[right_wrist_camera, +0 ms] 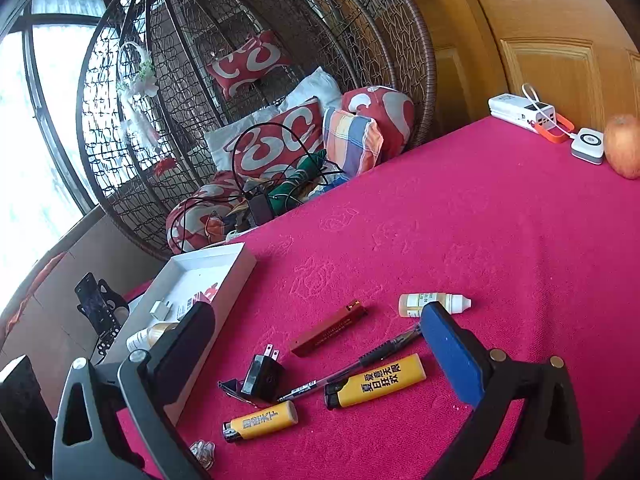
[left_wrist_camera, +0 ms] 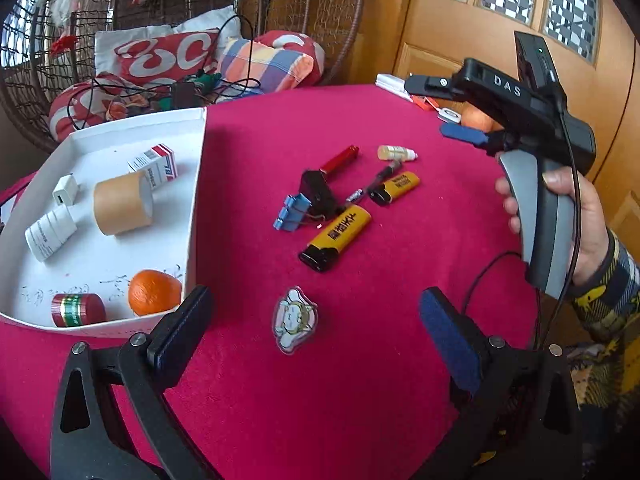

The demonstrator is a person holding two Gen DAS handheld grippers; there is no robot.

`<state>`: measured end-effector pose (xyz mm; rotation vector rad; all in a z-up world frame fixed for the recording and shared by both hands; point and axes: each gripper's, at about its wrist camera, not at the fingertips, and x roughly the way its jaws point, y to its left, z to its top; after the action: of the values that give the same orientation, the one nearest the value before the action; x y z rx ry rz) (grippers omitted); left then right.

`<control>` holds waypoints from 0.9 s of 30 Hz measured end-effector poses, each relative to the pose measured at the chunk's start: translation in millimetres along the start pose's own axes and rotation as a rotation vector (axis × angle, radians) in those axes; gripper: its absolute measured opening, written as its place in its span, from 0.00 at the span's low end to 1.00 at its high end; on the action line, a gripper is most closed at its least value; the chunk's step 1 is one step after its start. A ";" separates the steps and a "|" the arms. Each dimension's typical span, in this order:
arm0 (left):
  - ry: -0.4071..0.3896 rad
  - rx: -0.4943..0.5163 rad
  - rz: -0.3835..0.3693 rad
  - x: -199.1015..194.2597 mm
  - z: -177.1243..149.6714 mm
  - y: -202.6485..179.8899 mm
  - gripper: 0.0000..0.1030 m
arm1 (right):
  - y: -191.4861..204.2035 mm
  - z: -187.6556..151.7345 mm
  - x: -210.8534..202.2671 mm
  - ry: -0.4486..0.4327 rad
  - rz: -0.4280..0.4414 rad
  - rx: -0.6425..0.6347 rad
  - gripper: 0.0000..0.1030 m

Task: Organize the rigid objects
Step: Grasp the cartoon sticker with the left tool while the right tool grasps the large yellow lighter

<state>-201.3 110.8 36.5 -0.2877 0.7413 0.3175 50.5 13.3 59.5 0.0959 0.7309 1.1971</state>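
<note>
- Left wrist view: the left gripper hangs low over the red tablecloth with its fingers wide apart and nothing between them; the clear cartoon charm lies flat on the cloth right between the tips.
- Right wrist view: the right gripper also has its fingers spread and empty, above the loose pile: 2 yellow lighters, a black pen, a red lighter, a black plug adapter and a small dropper bottle.
- The white box to the left already holds a tape roll, an orange, a red tin and small cartons.
- Likely step: picking up the charm. It is thin and flat, so the pads should come down level, touching the cloth on both sides, and close slowly to catch its edges without skating it away.
- Room: open cloth surrounds the charm, well apart from the pile. The box's near wall stands just beside the left finger, so the lift must clear that rim before crossing over.
- The right-hand tool is held high at the right, out of the path.
</note>
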 end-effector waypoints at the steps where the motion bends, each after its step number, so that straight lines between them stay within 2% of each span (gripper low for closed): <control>1: 0.020 -0.005 -0.014 5.0 -4.0 -2.1 1.00 | -2.6 -0.2 0.2 -0.001 -0.004 0.004 1.00; 3: 0.065 -0.053 -0.047 15.8 -7.9 -0.1 0.98 | -7.3 -0.5 1.8 0.001 -0.012 0.015 1.00; 5: 0.096 -0.102 -0.062 24.8 -8.6 4.2 0.85 | -12.0 -1.2 3.9 0.013 -0.017 0.031 1.00; 6: 0.104 -0.108 -0.063 27.9 -8.4 5.2 0.84 | -14.6 -1.7 4.7 0.019 -0.017 0.038 1.00; 8: 0.122 -0.097 -0.052 34.0 -7.5 4.4 0.77 | -19.4 -2.8 5.5 0.022 -0.032 0.045 1.00; 11: 0.126 -0.058 -0.026 36.7 -5.4 1.6 0.72 | -26.7 -4.4 9.3 0.050 -0.071 0.030 1.00; 14: 0.125 -0.046 0.006 38.4 -4.3 2.1 0.54 | -25.6 -11.5 22.0 0.155 -0.100 -0.069 1.00; 17: 0.128 -0.054 0.021 35.5 -5.5 9.4 0.40 | -20.1 -24.1 32.2 0.227 -0.132 -0.183 1.00; 23: 0.127 -0.036 0.049 36.3 -7.1 7.6 0.39 | -13.0 -32.5 44.2 0.280 -0.109 -0.246 0.98; 27: 0.125 -0.017 0.068 37.7 -7.8 4.2 0.39 | -5.8 -37.5 57.1 0.319 -0.154 -0.305 0.89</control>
<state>-181.5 118.6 4.1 -0.3012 0.8727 0.3725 43.7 49.3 1.6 -0.4060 0.8074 1.1747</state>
